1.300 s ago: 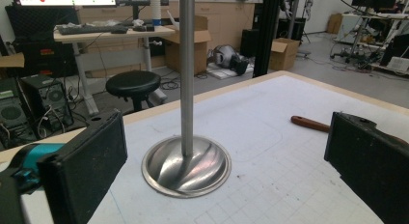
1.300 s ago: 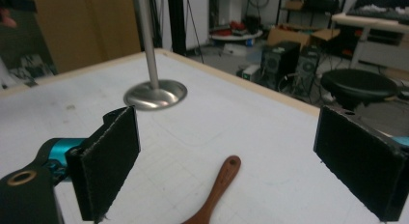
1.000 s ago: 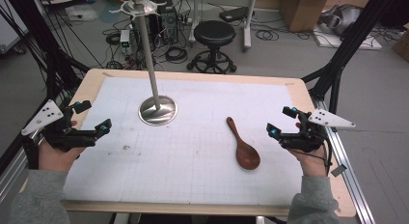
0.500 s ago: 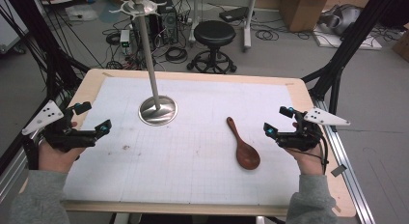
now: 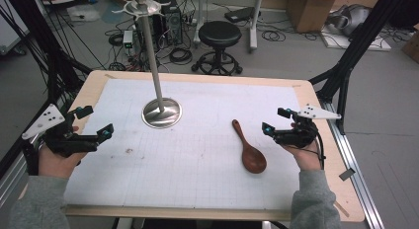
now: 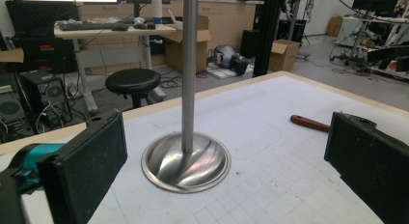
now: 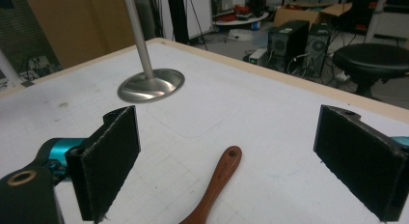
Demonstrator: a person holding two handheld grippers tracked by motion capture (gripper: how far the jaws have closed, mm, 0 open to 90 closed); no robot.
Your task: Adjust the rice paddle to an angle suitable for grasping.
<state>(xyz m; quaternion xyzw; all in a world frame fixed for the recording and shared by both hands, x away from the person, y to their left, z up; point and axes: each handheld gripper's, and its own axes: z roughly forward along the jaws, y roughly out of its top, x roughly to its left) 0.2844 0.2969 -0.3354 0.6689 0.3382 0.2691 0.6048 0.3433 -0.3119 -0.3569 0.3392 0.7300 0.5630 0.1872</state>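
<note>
Both hand-held grippers wide open and empty, our right hand-held gripper (image 5: 279,126) near wooden spoon (image 5: 250,150); a shallow pinch could skid it toward the bench's (image 5: 316,98) right edge.

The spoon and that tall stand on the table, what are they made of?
The spoon looks like wood: reddish-brown, smooth, slightly glossy, perhaps varnished. The stand seems to be polished metal, probably steel: its silvery round base and pole give mirror-like reflections.

Left black two-jaw gripper (image 5: 94,123) held low at the person's left, jaws spread wide. Right black two-jaw gripper (image 5: 275,120) likewise wide apart, gripping nothing.
</note>
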